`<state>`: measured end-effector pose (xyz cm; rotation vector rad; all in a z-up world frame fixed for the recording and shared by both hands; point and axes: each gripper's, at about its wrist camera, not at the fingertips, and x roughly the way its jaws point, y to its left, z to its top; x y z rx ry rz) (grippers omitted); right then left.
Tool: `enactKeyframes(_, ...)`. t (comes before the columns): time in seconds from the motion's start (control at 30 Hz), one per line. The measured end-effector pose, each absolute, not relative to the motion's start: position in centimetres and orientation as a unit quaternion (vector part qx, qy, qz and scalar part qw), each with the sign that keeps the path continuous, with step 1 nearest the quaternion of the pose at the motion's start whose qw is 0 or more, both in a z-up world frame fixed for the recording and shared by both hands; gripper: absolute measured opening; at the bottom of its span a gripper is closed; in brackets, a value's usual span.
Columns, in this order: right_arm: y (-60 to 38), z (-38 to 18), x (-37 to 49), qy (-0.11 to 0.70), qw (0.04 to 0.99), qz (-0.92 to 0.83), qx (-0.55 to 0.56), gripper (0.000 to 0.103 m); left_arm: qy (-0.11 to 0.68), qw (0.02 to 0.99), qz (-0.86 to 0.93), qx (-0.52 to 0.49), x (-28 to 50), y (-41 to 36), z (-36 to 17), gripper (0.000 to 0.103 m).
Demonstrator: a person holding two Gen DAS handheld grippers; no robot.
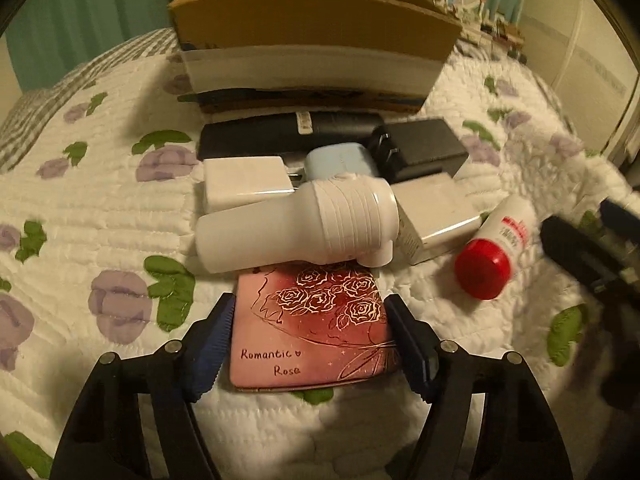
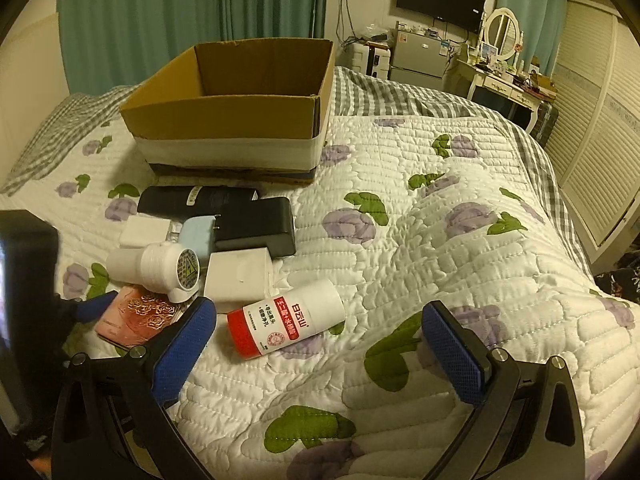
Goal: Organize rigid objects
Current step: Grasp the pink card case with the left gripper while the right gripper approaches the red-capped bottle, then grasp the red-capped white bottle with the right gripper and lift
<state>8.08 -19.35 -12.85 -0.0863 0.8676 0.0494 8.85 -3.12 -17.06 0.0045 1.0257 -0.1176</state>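
A pink "Romantic Rose" case [image 1: 312, 328] lies flat on the quilt between the fingers of my left gripper [image 1: 310, 344]; the jaws stand on either side of it, and I cannot tell if they press it. It also shows in the right wrist view [image 2: 138, 316]. A white ribbed device [image 1: 296, 228] lies behind it. A white bottle with a red cap [image 2: 286, 320] lies on its side, also in the left wrist view [image 1: 494, 252]. My right gripper [image 2: 320, 340] is open and empty, just right of the bottle.
An open cardboard box [image 2: 232, 120] stands at the back of the bed. Black adapters [image 2: 256, 228], white chargers [image 2: 238, 276] and a light blue plug [image 2: 198, 236] lie in a cluster before it. The quilt to the right holds nothing; furniture stands beyond.
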Motion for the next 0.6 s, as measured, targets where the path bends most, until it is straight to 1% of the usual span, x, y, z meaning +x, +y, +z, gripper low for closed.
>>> enactKeyframes(0.17, -18.4, -13.2, 8.1, 0.430, 0.901, 0.019, -0.062, 0.103, 0.465, 0.883, -0.055, -0.021, 6.7, -1.0, -14.7, 0.073)
enactKeyframes(0.4, -17.3, -14.7, 10.2, 0.469, 0.880, -0.020, -0.069, 0.103, 0.428, 0.902, -0.037, -0.040, 6.8, 2.1, -13.0, 0.073)
enactKeyframes(0.43, -17.1, -15.0, 10.7, 0.474, 0.878, -0.022, -0.067, 0.102, 0.423, 0.905, -0.034, -0.040, 7.2, 2.0, -12.8, 0.073)
enactKeyframes(0.5, -16.9, -15.7, 11.4, 0.486, 0.872, -0.022, -0.060, 0.096, 0.409, 0.911, -0.029, -0.035, 7.2, 2.2, -12.3, 0.073)
enactKeyframes(0.6, -16.6, -17.2, 12.9, 0.508, 0.860, -0.019, -0.049, 0.096, 0.407, 0.912, -0.033, -0.043, 7.4, 2.6, -12.1, 0.073)
